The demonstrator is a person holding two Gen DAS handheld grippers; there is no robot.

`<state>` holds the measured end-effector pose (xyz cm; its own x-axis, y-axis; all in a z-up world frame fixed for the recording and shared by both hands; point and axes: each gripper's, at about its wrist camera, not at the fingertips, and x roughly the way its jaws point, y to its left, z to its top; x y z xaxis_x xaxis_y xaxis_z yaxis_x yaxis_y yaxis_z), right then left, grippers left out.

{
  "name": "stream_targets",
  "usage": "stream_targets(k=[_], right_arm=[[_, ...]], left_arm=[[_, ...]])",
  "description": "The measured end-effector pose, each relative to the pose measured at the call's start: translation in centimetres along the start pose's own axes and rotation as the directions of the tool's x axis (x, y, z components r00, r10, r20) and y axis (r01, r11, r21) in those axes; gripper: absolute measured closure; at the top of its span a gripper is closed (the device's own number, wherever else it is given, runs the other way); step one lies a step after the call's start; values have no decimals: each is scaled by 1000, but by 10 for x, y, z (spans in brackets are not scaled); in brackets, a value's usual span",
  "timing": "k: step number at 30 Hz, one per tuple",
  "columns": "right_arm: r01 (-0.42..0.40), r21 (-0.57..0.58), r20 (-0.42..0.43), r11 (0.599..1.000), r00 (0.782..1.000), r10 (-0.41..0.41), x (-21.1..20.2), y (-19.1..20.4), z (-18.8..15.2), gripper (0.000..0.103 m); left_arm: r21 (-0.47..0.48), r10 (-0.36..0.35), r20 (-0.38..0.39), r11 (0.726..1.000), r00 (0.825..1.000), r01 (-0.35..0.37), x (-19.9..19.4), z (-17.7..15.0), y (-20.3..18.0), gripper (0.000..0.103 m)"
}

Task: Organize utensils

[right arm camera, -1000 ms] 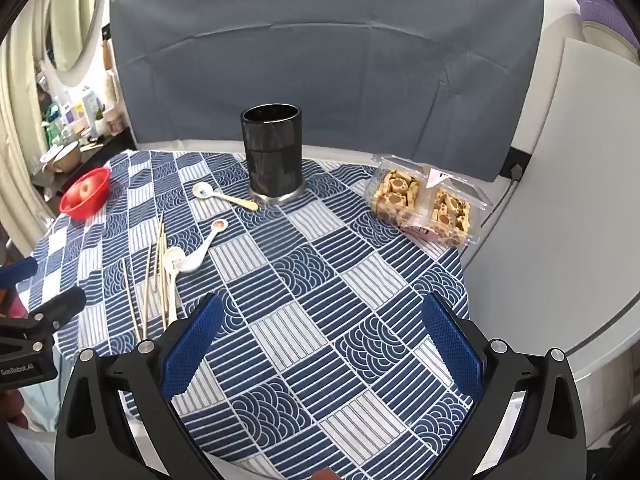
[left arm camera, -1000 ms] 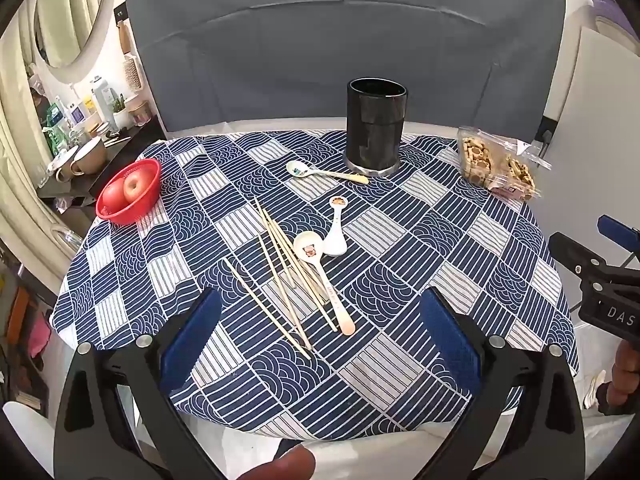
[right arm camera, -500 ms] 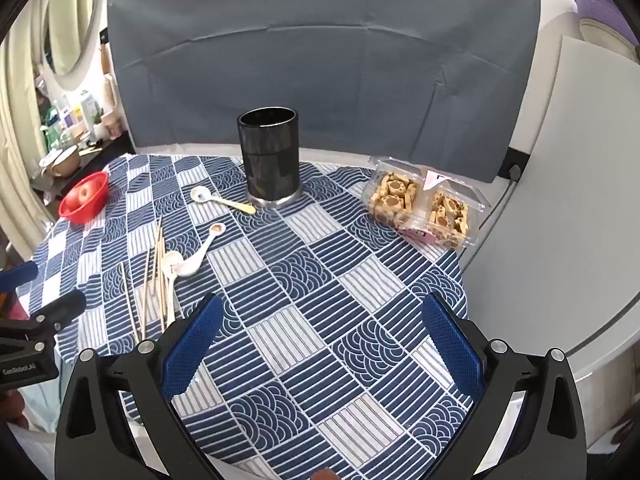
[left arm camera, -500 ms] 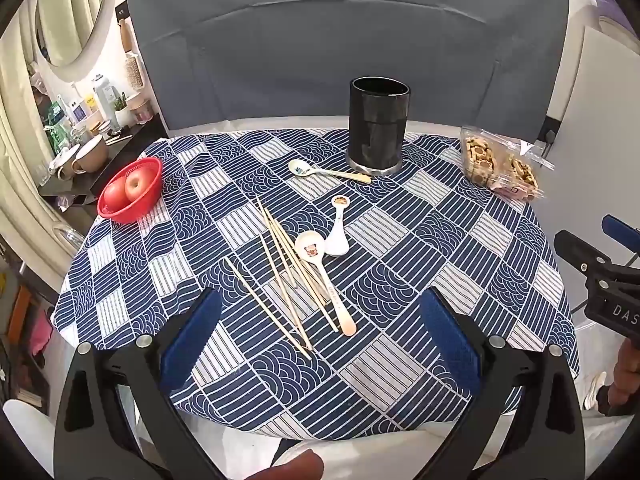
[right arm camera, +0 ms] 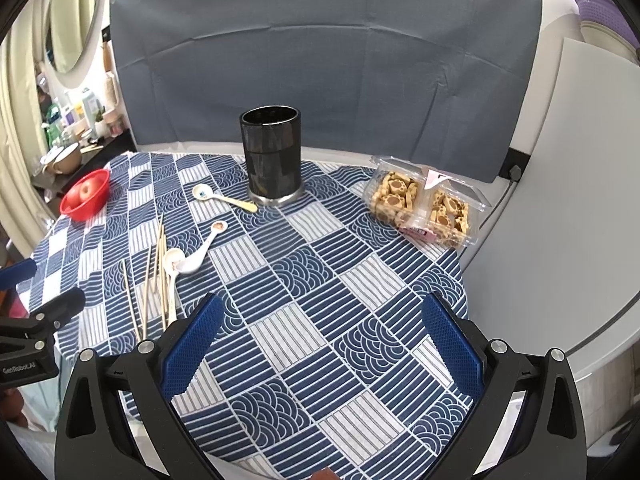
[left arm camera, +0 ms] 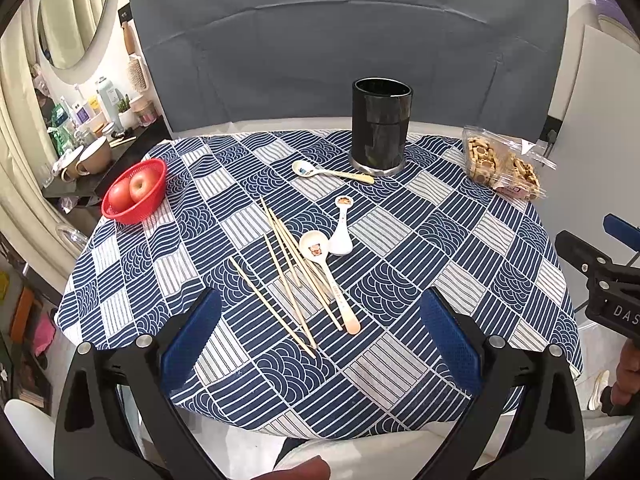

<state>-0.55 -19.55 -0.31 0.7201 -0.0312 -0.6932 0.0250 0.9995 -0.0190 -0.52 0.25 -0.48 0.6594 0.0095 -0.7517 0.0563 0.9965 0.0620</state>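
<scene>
Left tongs [left arm camera: 320, 336] spread wide, nothing between the pads, hovering at the near edge of the surface [left arm camera: 460, 280]. The chopsticks [left arm camera: 288, 276] lie loose in a fan just ahead of them, centre of the left wrist frame, w/ the long-handled spoon [left arm camera: 330, 280] beside and partly over them, its handle tip near the gap. The white spoon [left arm camera: 342, 232] sits touching that spoon's bowl; a third spoon [left arm camera: 328, 171] lies further back, just in front of the black holder [left arm camera: 382, 128], upright at the far side. Right tongs [right arm camera: 318, 344] also spread, empty, over bare cloth at lower centre of the right wrist frame; utensils are well off to their left. Open room mid-cloth btw holder and tongs. Red basket [left arm camera: 136, 192] w/ apples at left edge, cookie box [right arm camera: 424, 204] at right edge.
</scene>
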Motion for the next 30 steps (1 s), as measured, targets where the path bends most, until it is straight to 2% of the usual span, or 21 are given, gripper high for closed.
stream_targets(k=[12, 30], right_arm=[[8, -4, 6, 1000, 1000, -8, -4, 3, -1, 8], [5, -7, 2, 1000, 1000, -5, -4, 6, -3, 8]], left_arm=[[-22, -14, -20, 1000, 1000, 14, 3, 0, 6, 6], [8, -5, -18, 1000, 1000, 5, 0, -1, 2, 6]])
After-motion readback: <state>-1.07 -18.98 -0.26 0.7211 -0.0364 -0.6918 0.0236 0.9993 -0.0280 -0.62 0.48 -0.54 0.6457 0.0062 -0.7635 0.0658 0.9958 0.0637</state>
